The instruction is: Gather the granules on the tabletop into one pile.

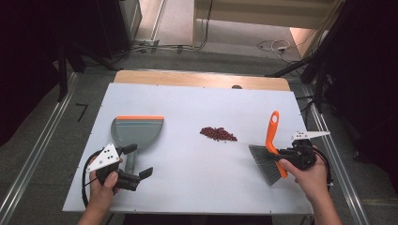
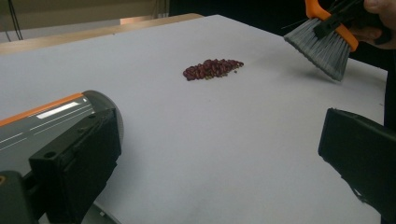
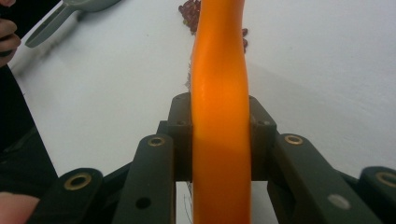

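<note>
The right gripper (image 1: 283, 153) is clenching its fingers (image 3: 259, 135) on the orange handle of the brush (image 1: 269, 151), pads pressing it from both sides. The brush is hanging just off the white bench (image 1: 187, 183), its grey bristles angling down toward the person, right of the pile of red beans (image 1: 218, 134). The left gripper (image 1: 139, 161) is keeping its fingers (image 2: 77, 163) spread, released, straddling the grey handle of the dustpan (image 1: 137, 132) without pressing it. The dustpan is lying flat on the bench, orange lip turned away from the person, well left of the beans.
</note>
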`<move>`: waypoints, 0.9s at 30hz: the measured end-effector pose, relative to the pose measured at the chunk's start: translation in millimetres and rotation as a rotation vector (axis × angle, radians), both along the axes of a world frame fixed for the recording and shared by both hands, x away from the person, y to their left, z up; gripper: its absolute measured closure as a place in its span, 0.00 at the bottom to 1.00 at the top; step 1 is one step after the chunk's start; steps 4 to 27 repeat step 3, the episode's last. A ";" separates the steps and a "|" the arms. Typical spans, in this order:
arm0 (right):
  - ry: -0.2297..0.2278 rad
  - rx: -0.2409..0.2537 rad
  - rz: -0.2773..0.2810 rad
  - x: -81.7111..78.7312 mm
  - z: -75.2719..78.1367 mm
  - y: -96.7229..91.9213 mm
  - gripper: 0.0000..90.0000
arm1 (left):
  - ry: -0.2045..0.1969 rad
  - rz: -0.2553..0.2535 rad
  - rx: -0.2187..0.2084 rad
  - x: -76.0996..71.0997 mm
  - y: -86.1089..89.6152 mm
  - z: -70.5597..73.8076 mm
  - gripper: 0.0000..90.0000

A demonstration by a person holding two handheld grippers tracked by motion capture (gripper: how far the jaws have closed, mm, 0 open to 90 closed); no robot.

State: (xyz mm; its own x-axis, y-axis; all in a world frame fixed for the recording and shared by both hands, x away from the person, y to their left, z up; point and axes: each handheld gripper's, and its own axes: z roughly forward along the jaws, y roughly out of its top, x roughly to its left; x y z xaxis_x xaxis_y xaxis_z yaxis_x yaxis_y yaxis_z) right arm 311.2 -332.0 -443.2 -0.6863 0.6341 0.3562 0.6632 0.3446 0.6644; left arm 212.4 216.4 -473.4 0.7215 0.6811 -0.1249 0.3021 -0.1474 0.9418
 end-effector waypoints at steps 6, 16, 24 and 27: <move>0.000 0.011 -0.006 0.6 -1.6 -1.6 0.76 | -0.001 0.002 0.001 -0.5 -0.7 0.5 0.00; 0.000 0.011 -0.006 0.6 -1.6 -1.6 0.76 | -0.001 0.002 0.001 -0.5 -0.7 0.5 0.00; 0.000 0.011 -0.006 0.6 -1.6 -1.6 0.76 | -0.001 0.002 0.001 -0.5 -0.7 0.5 0.00; 0.000 0.011 -0.006 0.6 -1.6 -1.6 0.76 | -0.001 0.002 0.001 -0.5 -0.7 0.5 0.00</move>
